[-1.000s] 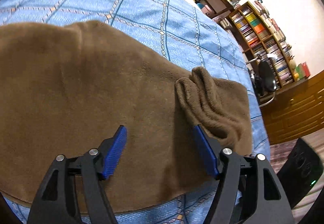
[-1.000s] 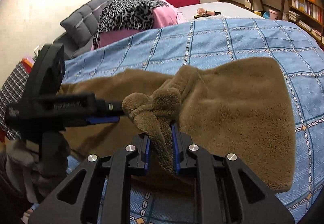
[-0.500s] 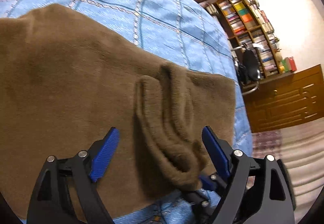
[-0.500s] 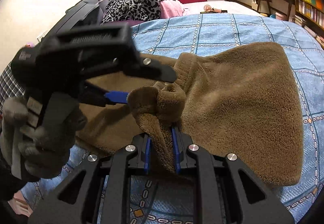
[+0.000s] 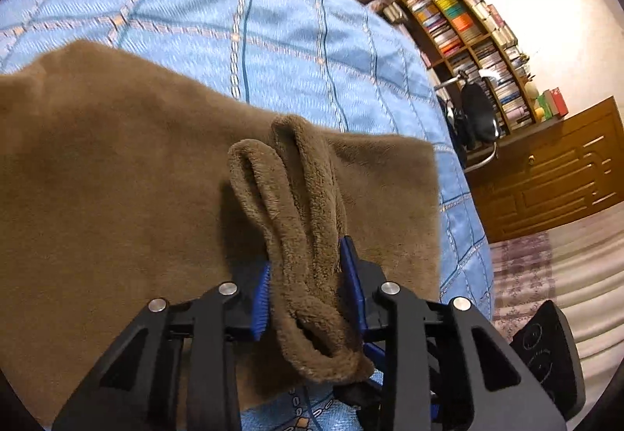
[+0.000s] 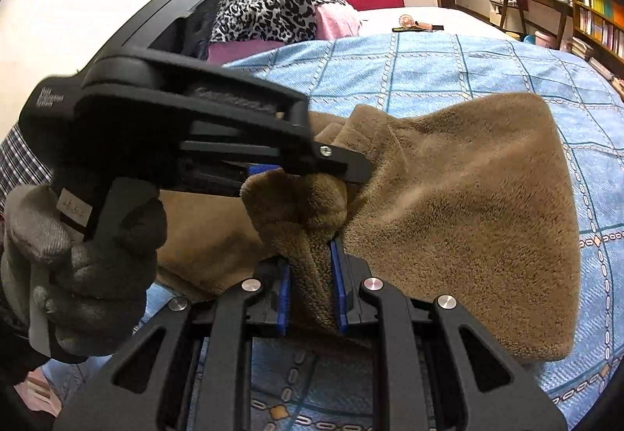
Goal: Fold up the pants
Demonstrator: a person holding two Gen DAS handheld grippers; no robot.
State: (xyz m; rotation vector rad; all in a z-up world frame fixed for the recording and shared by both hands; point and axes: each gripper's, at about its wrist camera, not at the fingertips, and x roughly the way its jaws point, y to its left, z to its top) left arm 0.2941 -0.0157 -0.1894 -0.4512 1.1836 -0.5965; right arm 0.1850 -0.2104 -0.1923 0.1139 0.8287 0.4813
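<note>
Between closing jaws: bunched pants [image 5: 308, 236].

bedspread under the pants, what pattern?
The bedspread is light blue with a grid of chain-like lines; clearest in the left wrist view.

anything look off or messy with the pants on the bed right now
Only the near edge: the brown pants lie mostly flat on the blue bedspread, but that edge is bunched into a thick wad. The right gripper pinches it, and the left gripper, its jaws just closing, clamps the same wad.
</note>
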